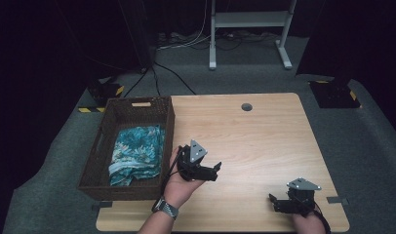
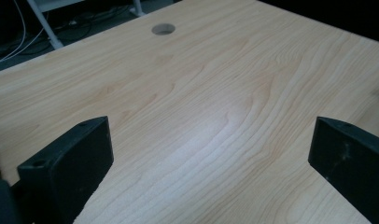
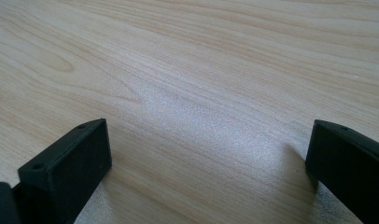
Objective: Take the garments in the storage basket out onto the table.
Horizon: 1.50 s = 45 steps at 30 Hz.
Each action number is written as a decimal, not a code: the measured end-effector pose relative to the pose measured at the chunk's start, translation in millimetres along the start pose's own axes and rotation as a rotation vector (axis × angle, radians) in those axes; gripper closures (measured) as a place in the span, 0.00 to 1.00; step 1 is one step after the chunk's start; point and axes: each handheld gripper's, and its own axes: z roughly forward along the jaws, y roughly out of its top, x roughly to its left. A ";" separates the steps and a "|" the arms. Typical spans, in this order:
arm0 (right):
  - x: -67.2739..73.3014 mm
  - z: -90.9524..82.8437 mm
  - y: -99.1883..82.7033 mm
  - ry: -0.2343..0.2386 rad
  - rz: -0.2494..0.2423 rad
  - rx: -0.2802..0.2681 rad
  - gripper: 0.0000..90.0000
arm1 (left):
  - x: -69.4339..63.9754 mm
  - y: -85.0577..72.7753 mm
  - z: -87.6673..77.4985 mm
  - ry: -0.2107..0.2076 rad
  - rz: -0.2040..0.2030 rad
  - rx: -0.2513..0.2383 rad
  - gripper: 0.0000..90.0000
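Pale wood-grain table (image 1: 264,131) lies bare under your left gripper (image 1: 213,171) and right gripper (image 1: 275,203), both with jaws spread wide, gripping nothing; grey carpet (image 1: 371,136) surrounds it. Beside your left hand (image 1: 179,183), a dark woven wicker basket (image 1: 101,146) holds a folded teal floral cloth (image 1: 137,151).

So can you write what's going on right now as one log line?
left gripper: open, holding nothing | right gripper: open, holding nothing | floral cloth: in wicker basket | table: bare wood

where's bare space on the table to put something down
Most of the table is bare: the stretch from the wicker basket to the right edge, and back to the round hole. The front is crowded by the left gripper and right gripper. The floral cloth fills the basket.
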 end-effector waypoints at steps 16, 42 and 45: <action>0.0 0.0 0.0 0.001 -0.001 0.000 0.00 | 16.7 32.6 -27.4 -0.013 -0.028 -0.090 0.00; 0.1 0.0 0.0 0.000 -0.001 0.000 0.00 | 93.0 38.9 -80.5 0.133 -0.106 -0.124 0.00; 0.1 0.0 0.0 0.000 -0.001 0.000 0.00 | 103.5 35.3 -86.5 0.156 -0.120 -0.120 0.00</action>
